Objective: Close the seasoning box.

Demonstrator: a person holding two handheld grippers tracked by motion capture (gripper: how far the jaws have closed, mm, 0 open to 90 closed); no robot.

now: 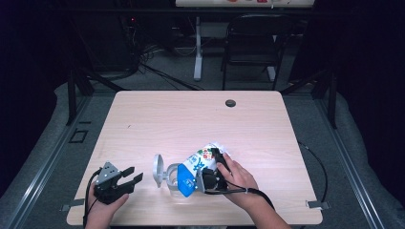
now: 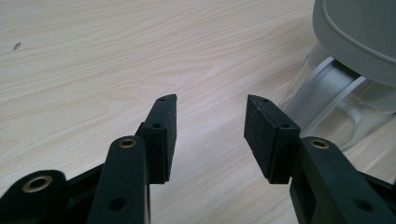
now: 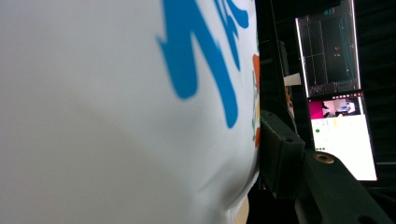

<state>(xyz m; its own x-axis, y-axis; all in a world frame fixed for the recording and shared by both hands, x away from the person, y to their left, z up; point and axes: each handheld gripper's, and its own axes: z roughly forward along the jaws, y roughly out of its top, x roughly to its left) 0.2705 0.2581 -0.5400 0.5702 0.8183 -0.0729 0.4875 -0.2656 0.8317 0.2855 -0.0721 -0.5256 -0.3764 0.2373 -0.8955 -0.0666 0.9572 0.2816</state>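
A white pouch [image 1: 203, 160] with blue print and a blue end lies tilted low over the table, and my right gripper [image 1: 211, 168] is shut on its middle. Its blue end rests at a clear container [image 1: 171, 177] whose grey lid [image 1: 157, 169] stands swung open. In the right gripper view the pouch [image 3: 116, 116] sits close against one black pad [image 3: 280, 149]; the other jaw is hidden behind it. My left gripper [image 1: 137, 173] is open and holds nothing, left of the container. In the left gripper view its jaws [image 2: 211, 116] point at bare wood, with the container [image 2: 336, 107] and lid [image 2: 359, 32] at upper right.
The light wooden table [image 1: 191, 119] has a round cable hole [image 1: 230, 103] near its far edge. A black chair [image 1: 253, 43] and a table leg stand beyond it. A lit monitor [image 3: 341, 135] shows behind the right gripper. Cables trail from both grippers.
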